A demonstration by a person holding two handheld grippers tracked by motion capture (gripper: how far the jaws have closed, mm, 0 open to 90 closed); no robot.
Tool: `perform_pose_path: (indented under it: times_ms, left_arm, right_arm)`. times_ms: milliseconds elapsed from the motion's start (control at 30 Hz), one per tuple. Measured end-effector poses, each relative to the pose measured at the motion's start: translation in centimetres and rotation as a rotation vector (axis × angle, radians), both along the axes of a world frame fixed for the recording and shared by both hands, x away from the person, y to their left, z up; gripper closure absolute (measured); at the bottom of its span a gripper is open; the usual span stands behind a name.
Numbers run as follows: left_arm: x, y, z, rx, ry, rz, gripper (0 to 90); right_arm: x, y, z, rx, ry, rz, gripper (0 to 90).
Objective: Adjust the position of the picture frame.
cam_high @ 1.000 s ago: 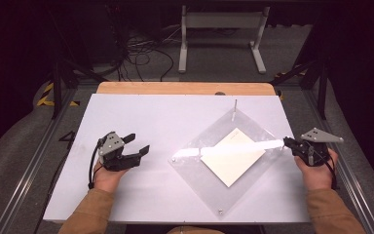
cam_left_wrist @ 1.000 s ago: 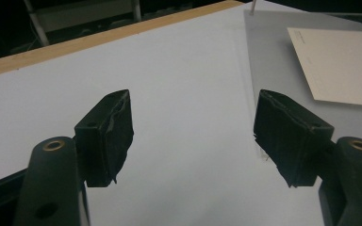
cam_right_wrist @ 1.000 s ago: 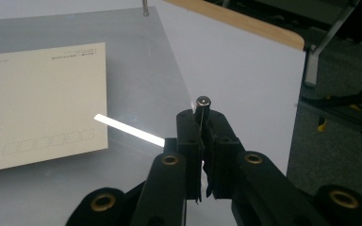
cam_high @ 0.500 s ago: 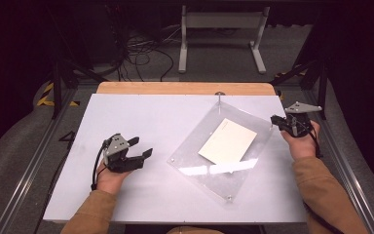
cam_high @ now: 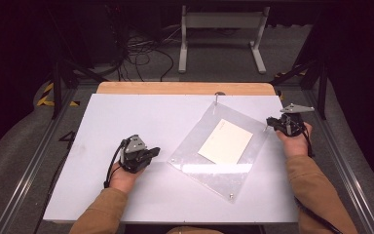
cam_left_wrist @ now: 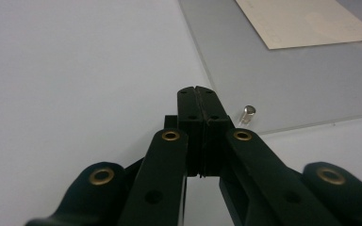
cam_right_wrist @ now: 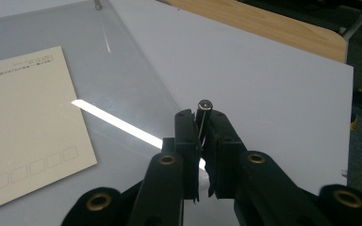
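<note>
A white, matt worktop with a strip of pale wood along its far edge stands in a dark room, where tangled black cables and the grey feet of a stand lie on a grey floor beyond it. On the worktop rests a clear acrylic sheet, square-cornered, glossy and turned askew, with small metal posts at its corners; a cream card printed with a row of small boxes lies flat at its middle. The right claw, black with brass rivets, is clenched on the metal post at the sheet's right corner. The left claw has just been closing and is now clenched with nothing between its pads, resting just beside the sheet's left corner, where another short post stands.
</note>
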State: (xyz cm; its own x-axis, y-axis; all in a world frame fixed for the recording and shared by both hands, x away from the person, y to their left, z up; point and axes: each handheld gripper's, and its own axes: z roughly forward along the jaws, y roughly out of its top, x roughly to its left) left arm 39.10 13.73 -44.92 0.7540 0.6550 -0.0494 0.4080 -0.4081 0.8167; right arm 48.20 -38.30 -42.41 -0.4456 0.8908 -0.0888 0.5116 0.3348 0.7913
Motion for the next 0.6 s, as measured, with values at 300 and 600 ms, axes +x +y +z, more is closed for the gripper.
perform_pose_path:
  times_ms: [300,600]
  left_arm:
    - [1.5,-2.2,-1.1,0.034,0.103,-0.039,89.5]
    - [2.1,-2.3,-1.2,0.009,0.179,-0.082,89.6]
  right_arm:
    - [-0.1,-0.1,0.3,0.013,-0.006,0.004,80.8]
    - [-0.1,-0.4,0.5,0.027,-0.005,0.005,81.1]
